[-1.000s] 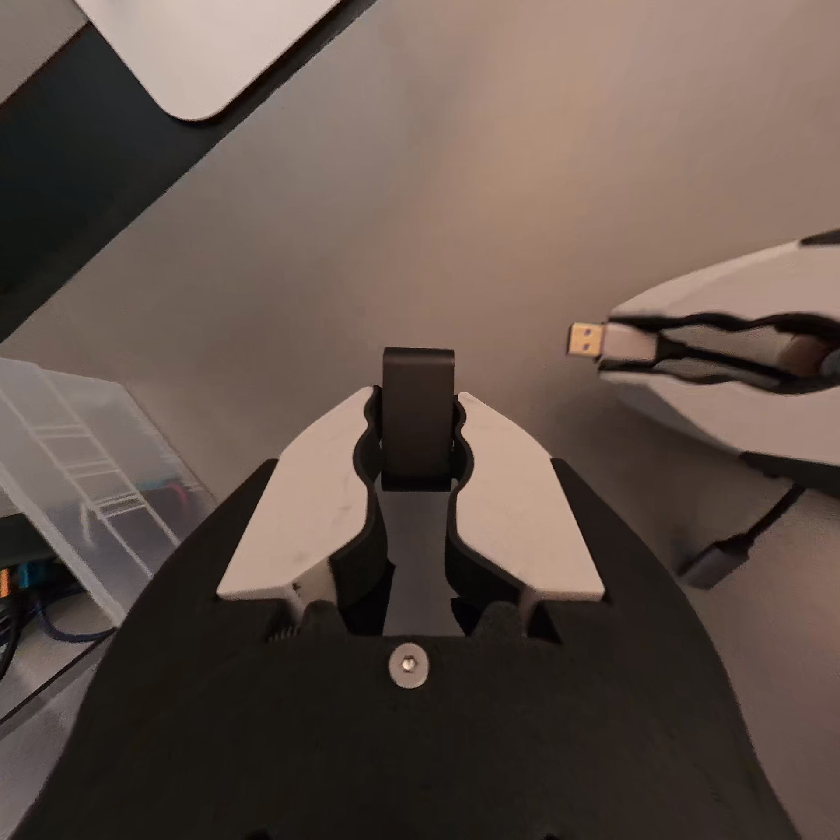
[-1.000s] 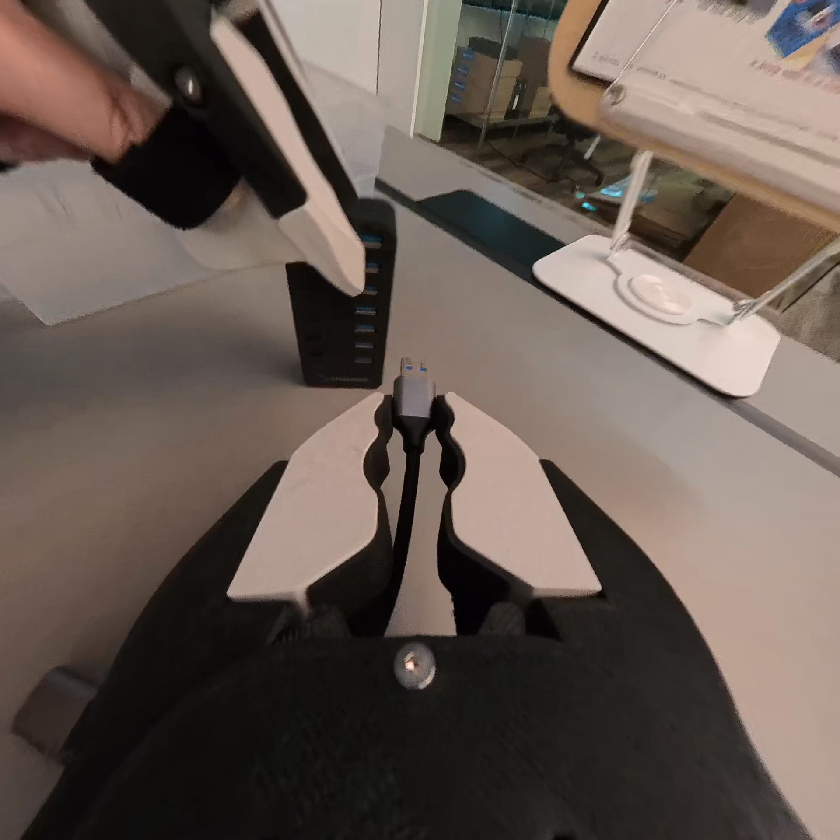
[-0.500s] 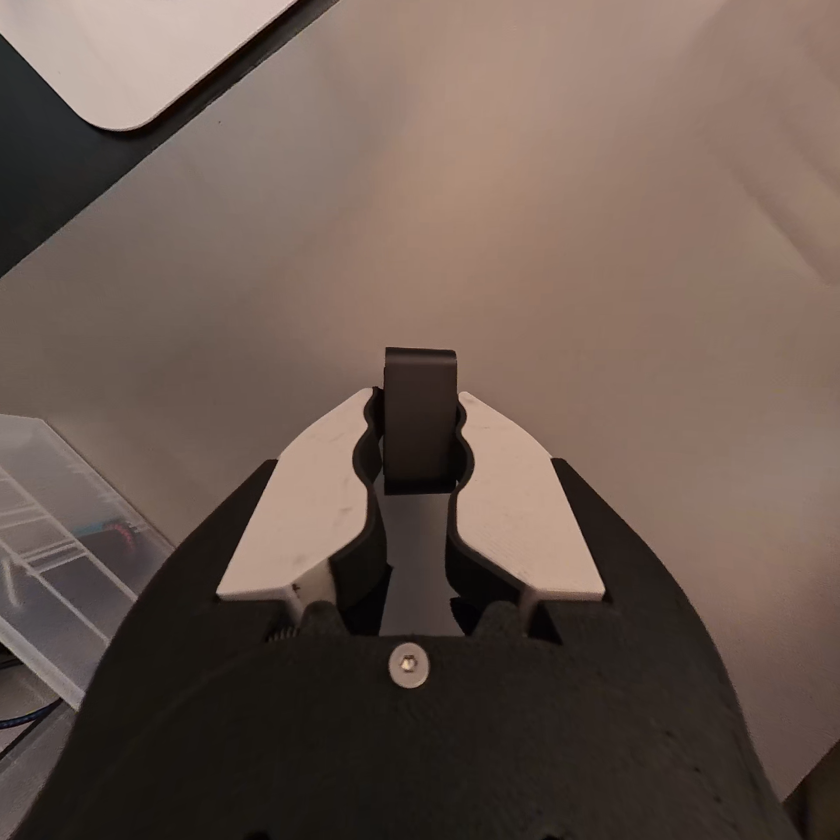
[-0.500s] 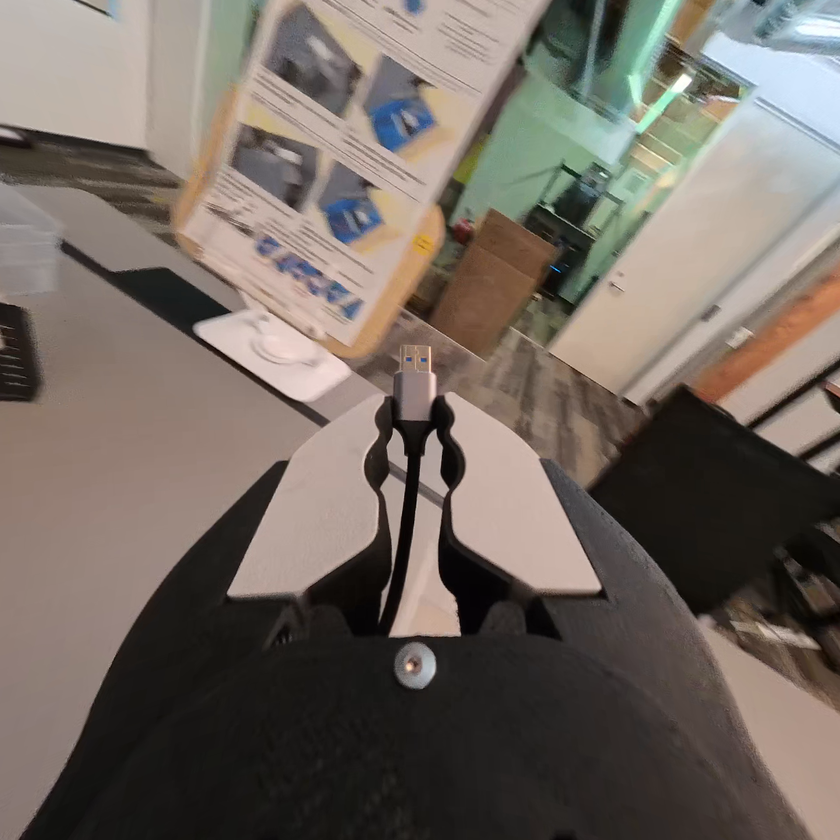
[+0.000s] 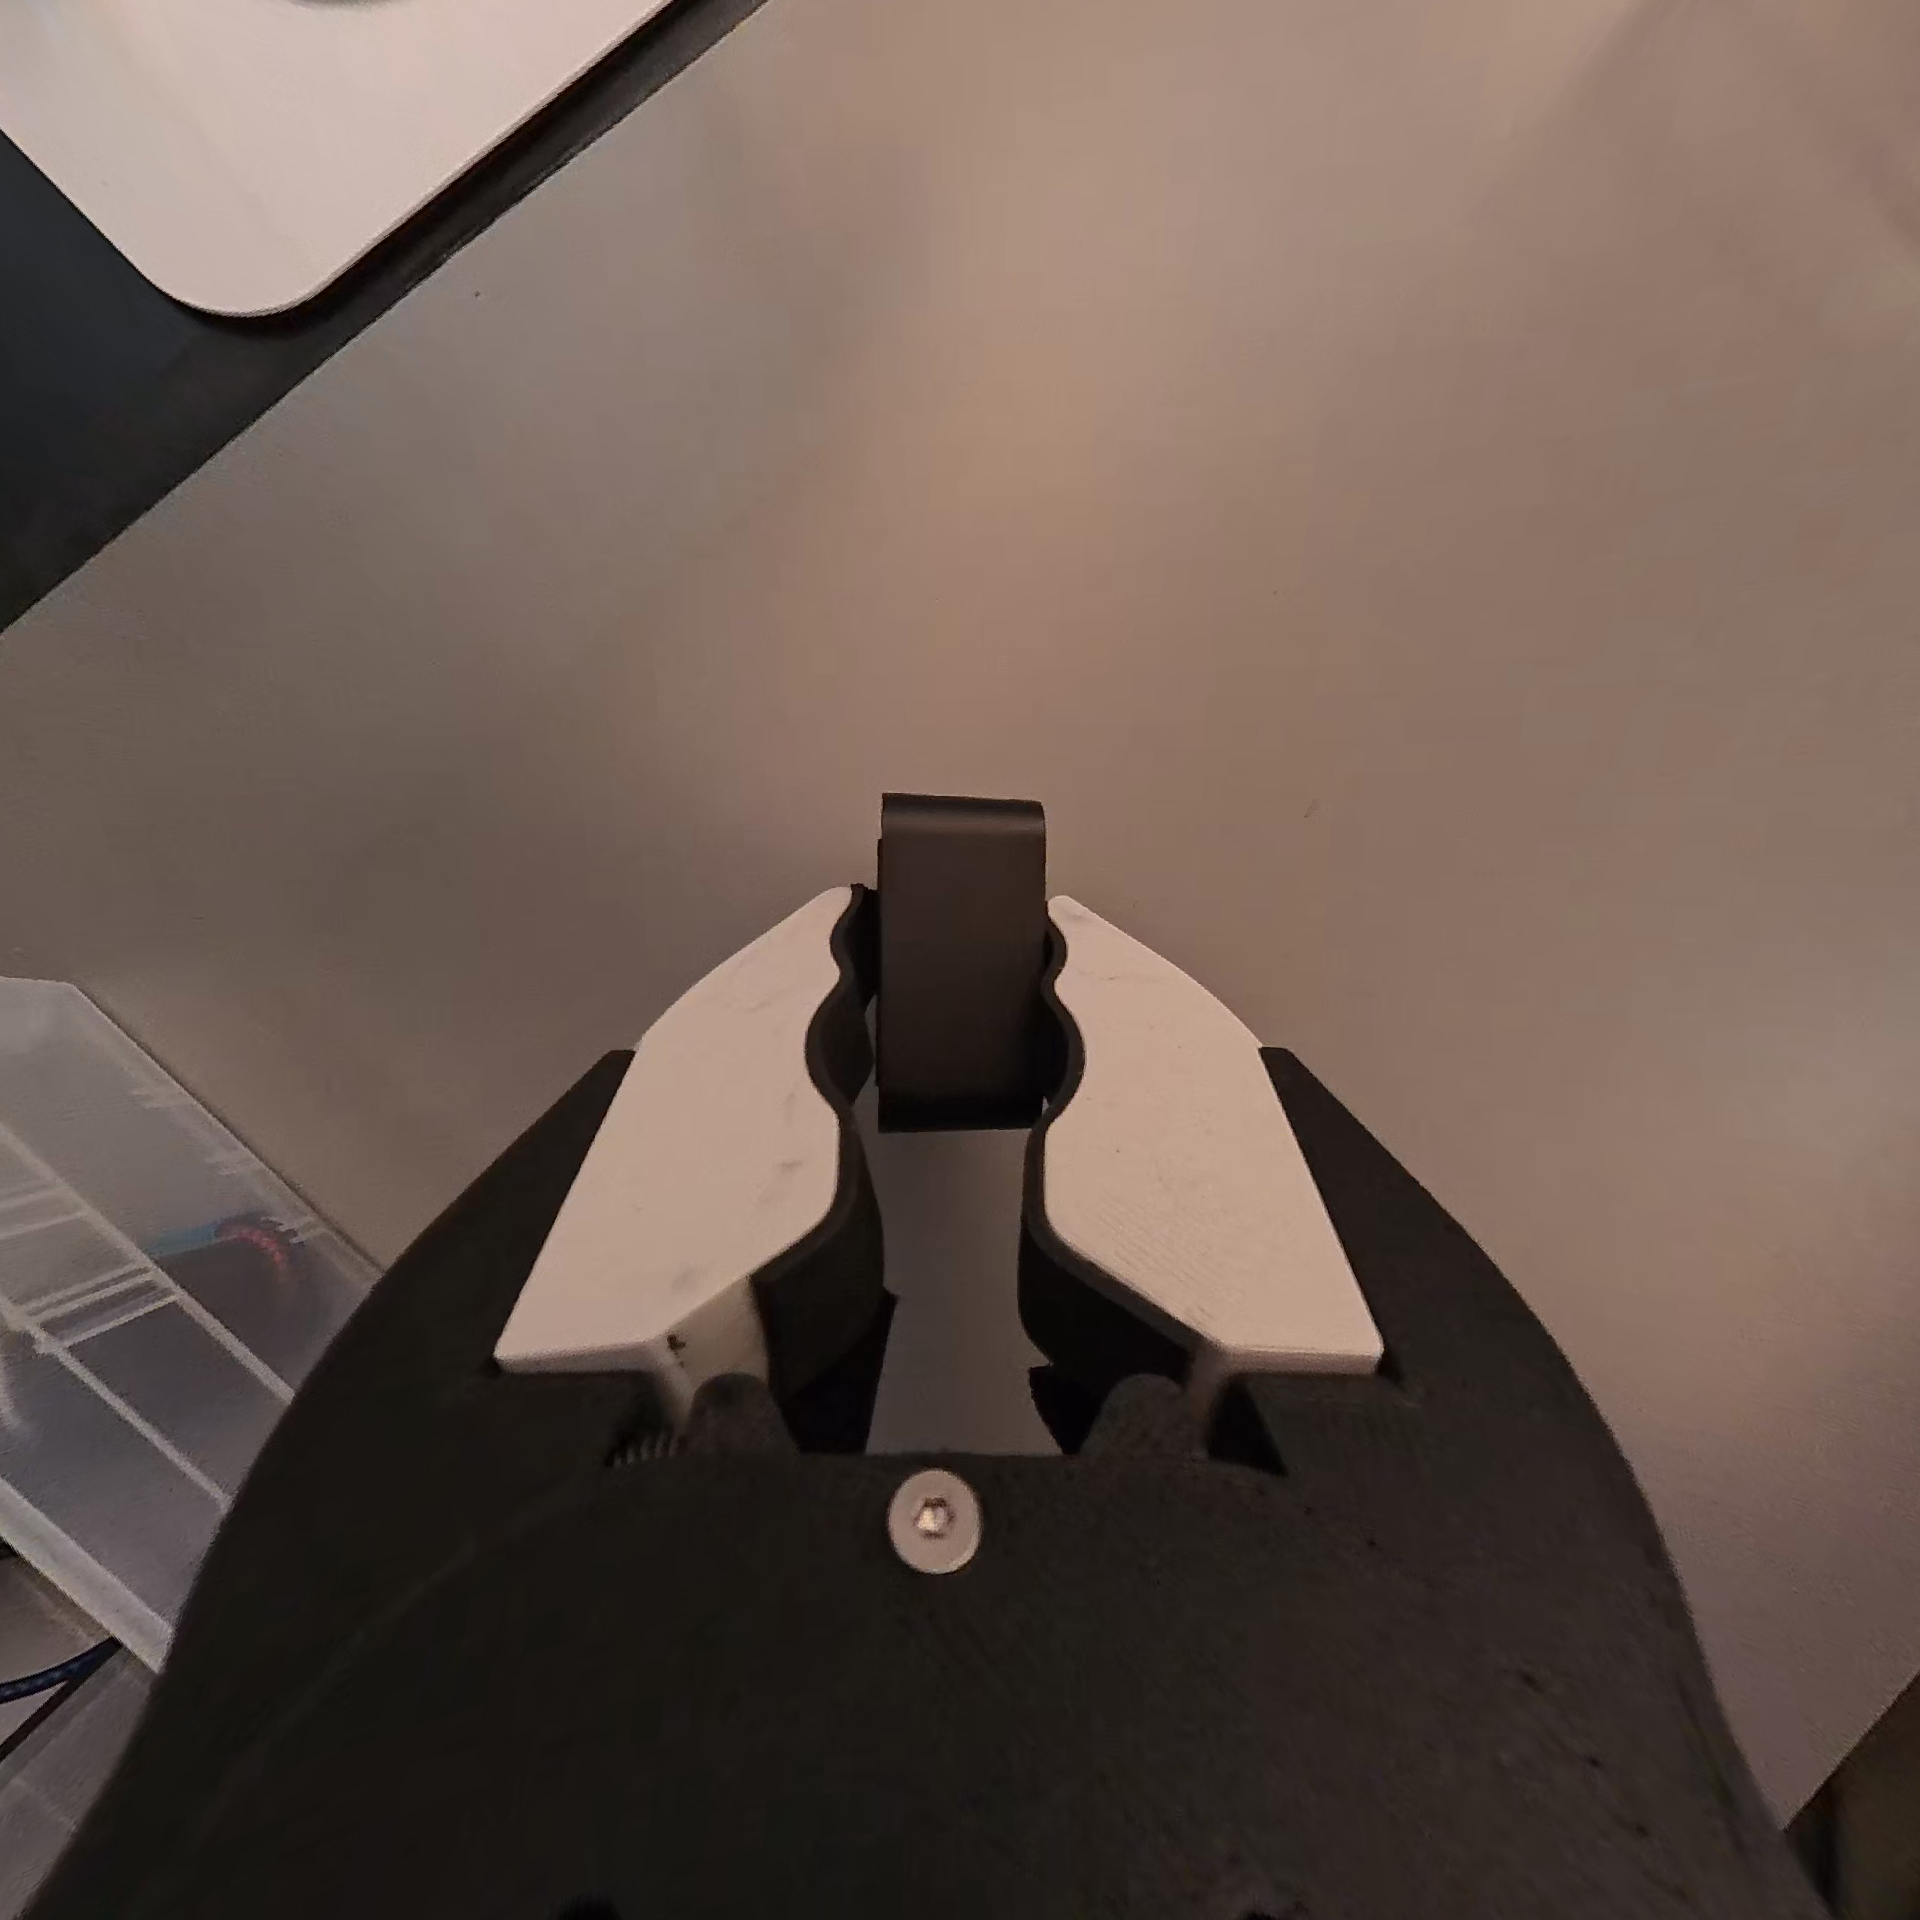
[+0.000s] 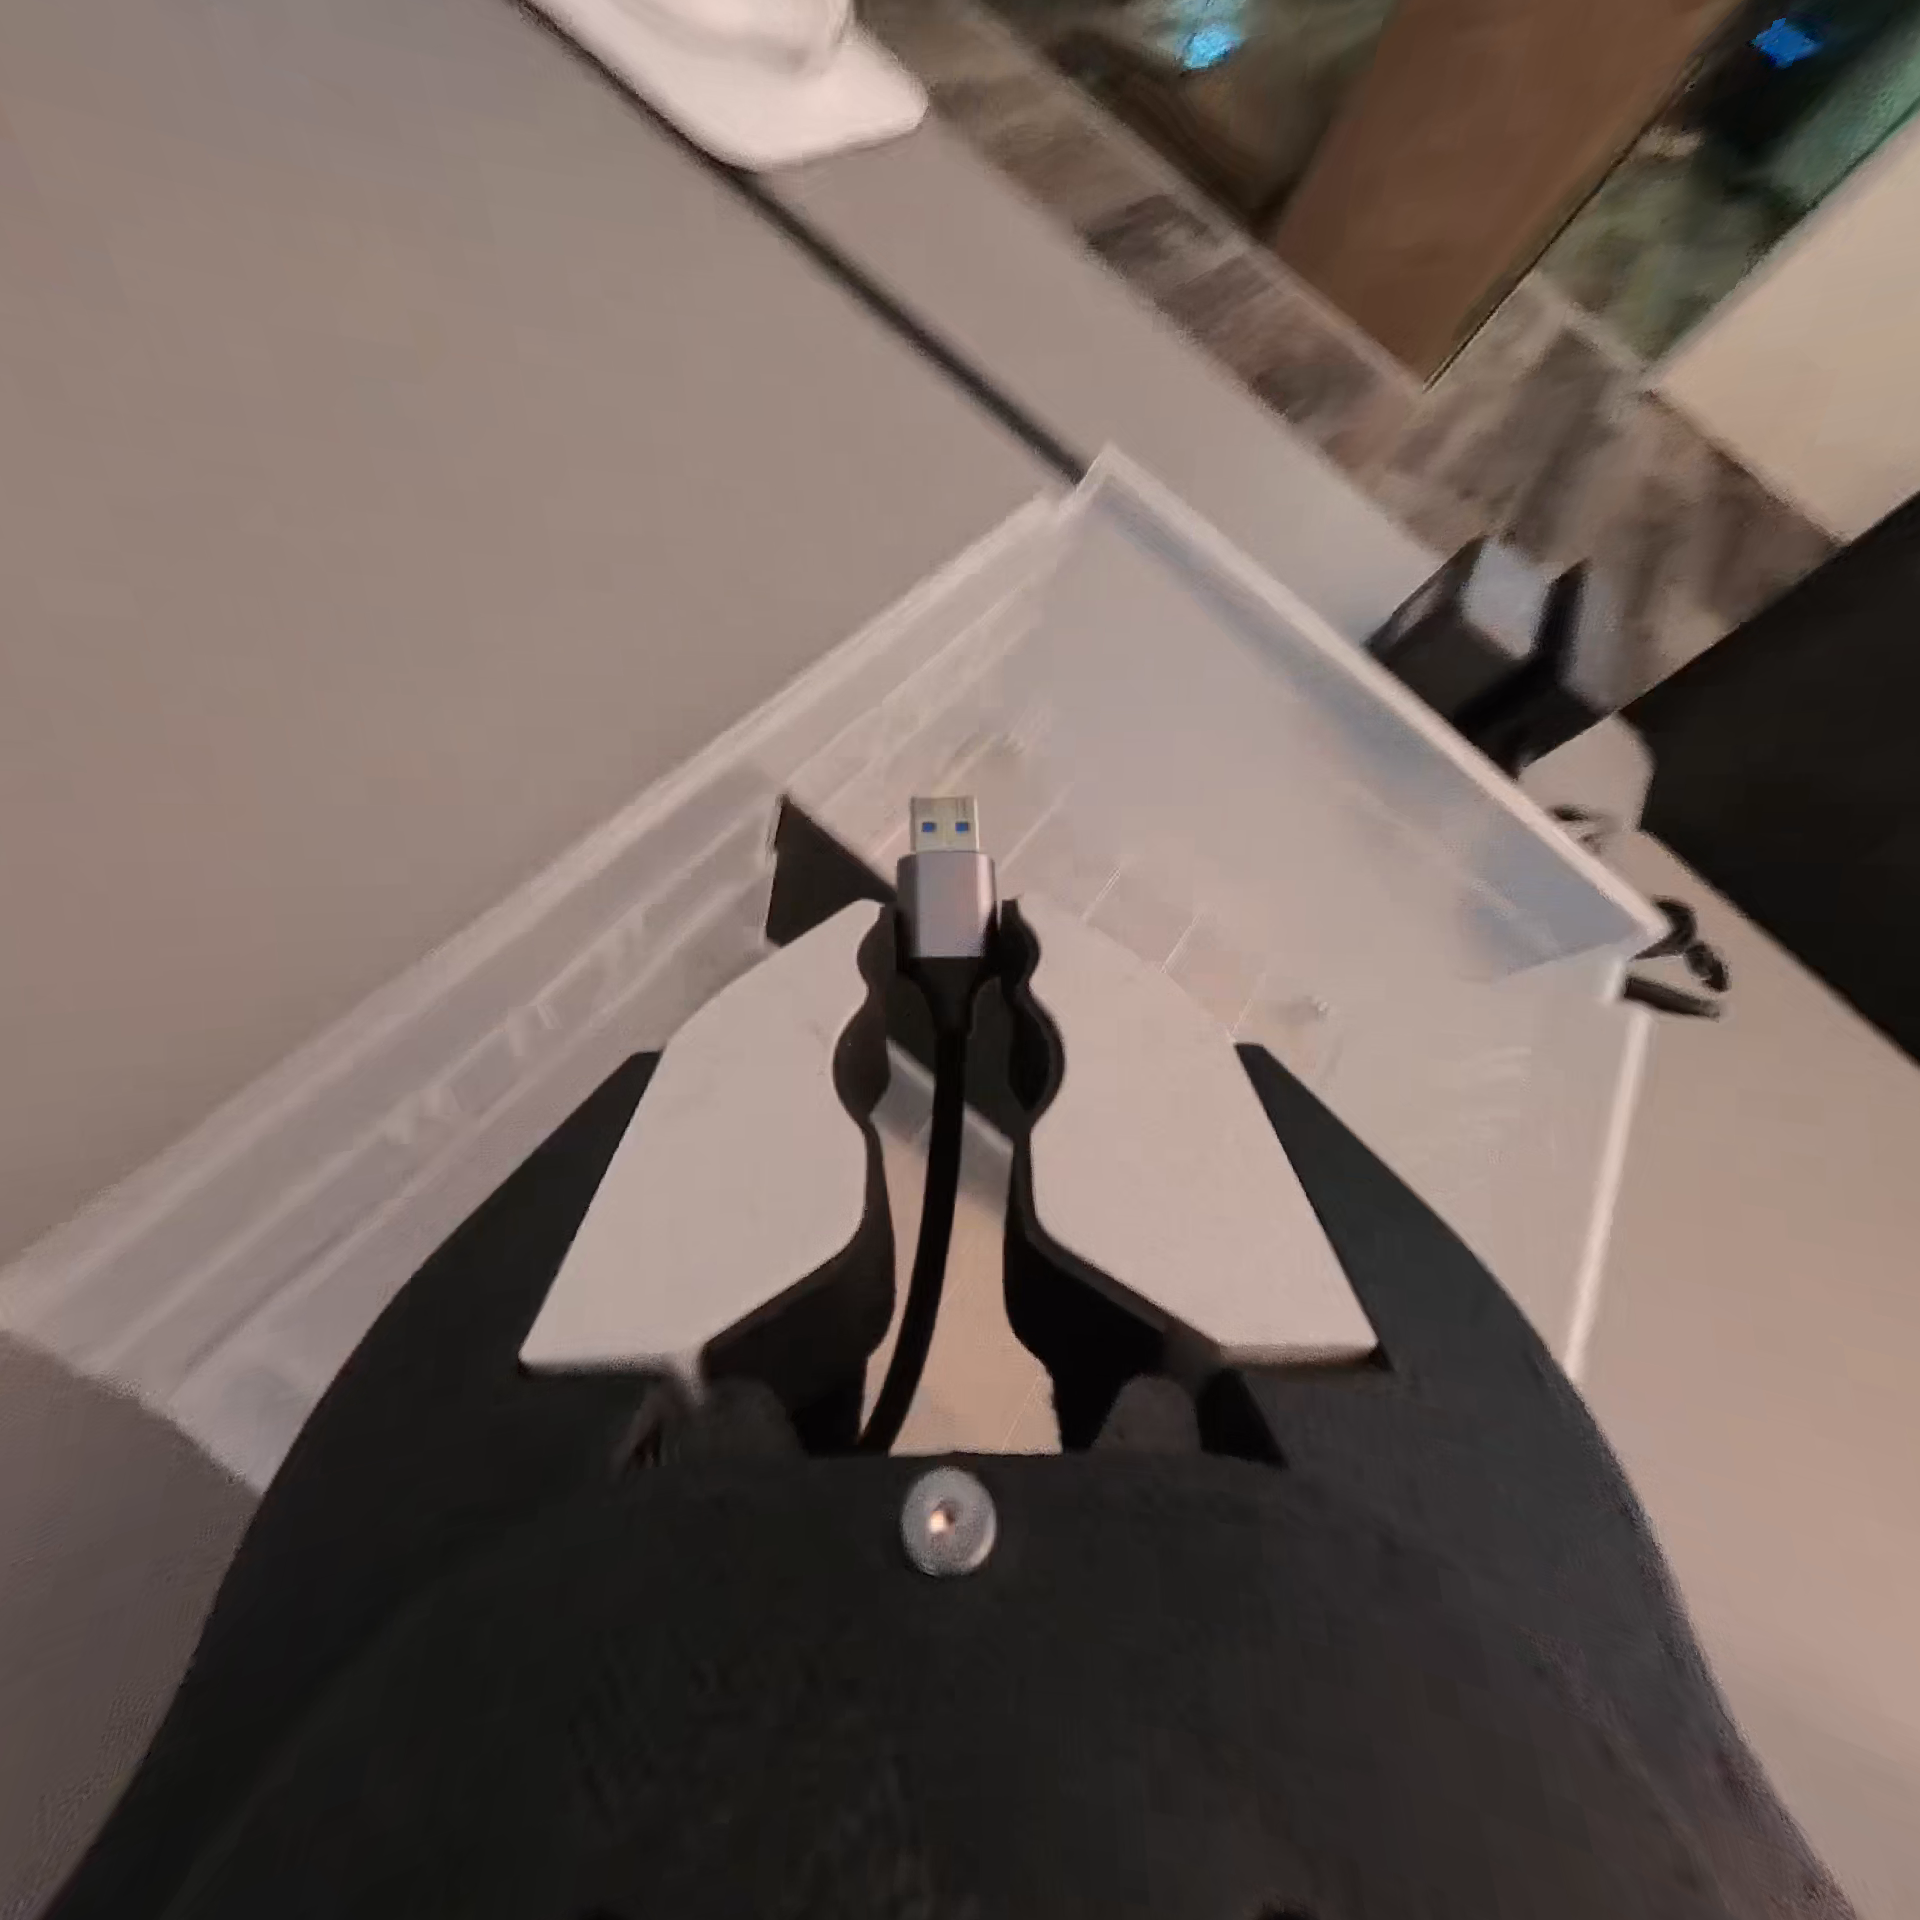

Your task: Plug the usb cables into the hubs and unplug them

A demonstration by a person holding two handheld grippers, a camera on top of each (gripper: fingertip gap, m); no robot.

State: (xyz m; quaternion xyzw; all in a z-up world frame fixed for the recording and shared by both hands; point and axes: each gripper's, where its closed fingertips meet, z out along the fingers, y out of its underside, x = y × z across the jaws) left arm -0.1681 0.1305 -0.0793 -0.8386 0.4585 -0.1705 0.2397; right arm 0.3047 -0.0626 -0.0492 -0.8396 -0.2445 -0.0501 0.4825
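Observation:
My left gripper (image 5: 958, 914) is shut on a black USB hub (image 5: 958, 966), seen end-on, which stands upright on the grey table (image 5: 1247, 520). My right gripper (image 6: 948, 914) is shut on a USB cable plug (image 6: 948, 888). The plug has a grey metal shell and a blue-tongued connector that sticks out past the fingertips. Its black cord (image 6: 925, 1195) runs back between the fingers. The plug is in the air over a clear plastic box (image 6: 1143, 748). The hub does not show in the right wrist view. The right gripper does not show in the left wrist view.
A white flat stand base (image 5: 260, 135) lies at the far left of the table, beside a dark strip (image 5: 62, 436). A clear plastic organiser box (image 5: 114, 1299) sits at the left edge. In the blurred right wrist view, a white base (image 6: 769, 73) and a black cable (image 6: 1673, 966) lie beyond the box. Tip to tip, the grippers are about 50 cm apart.
My right gripper has swung away from the hub with the plug in it, out of the left wrist view, and now points down over the clear box. The left gripper stays on the hub.

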